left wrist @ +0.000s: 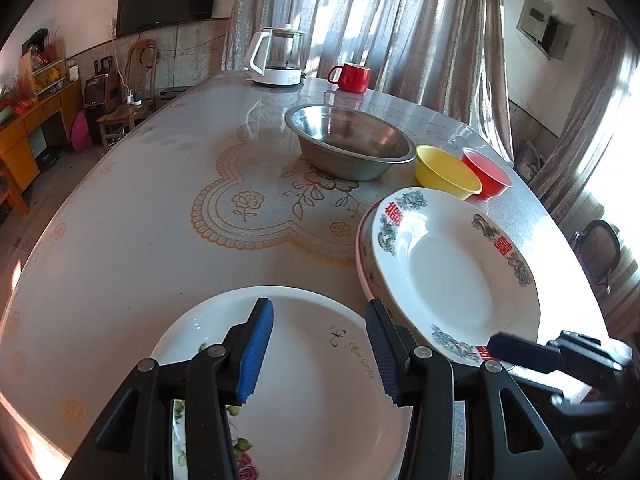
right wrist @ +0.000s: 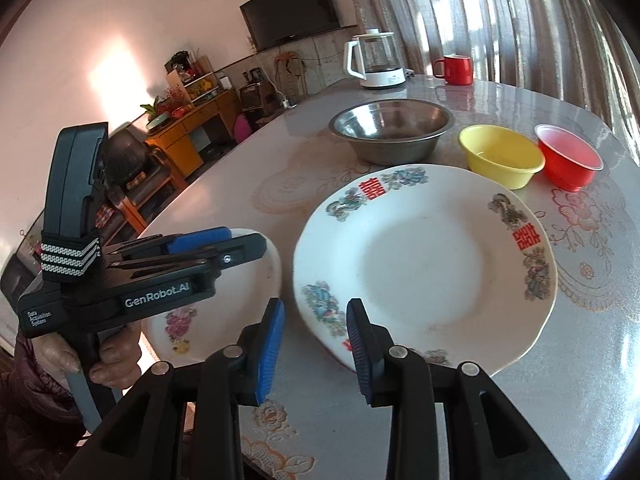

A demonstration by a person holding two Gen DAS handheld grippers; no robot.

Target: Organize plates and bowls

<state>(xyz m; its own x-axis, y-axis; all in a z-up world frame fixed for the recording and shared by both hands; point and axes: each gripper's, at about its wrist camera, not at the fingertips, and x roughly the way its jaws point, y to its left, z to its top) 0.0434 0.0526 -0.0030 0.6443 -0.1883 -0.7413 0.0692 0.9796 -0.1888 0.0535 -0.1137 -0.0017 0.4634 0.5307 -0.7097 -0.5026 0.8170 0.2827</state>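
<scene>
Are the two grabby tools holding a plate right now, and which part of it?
No, neither holds anything. The left tool hangs open over the flowered plate, and the right tool sits open by the edge of the dragon plate.

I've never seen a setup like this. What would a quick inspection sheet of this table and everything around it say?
Surface: table under a glossy floral cover.
Job's things: dragon plate stacked on another plate; rose plate; steel bowl; yellow bowl; red bowl.
Clutter: kettle, red mug.
Grippers: left gripper open above the rose plate; right gripper open at the dragon plate's near rim.
Cables: kettle cord at its base.
Surroundings: television, curtains, orange cabinet.
</scene>
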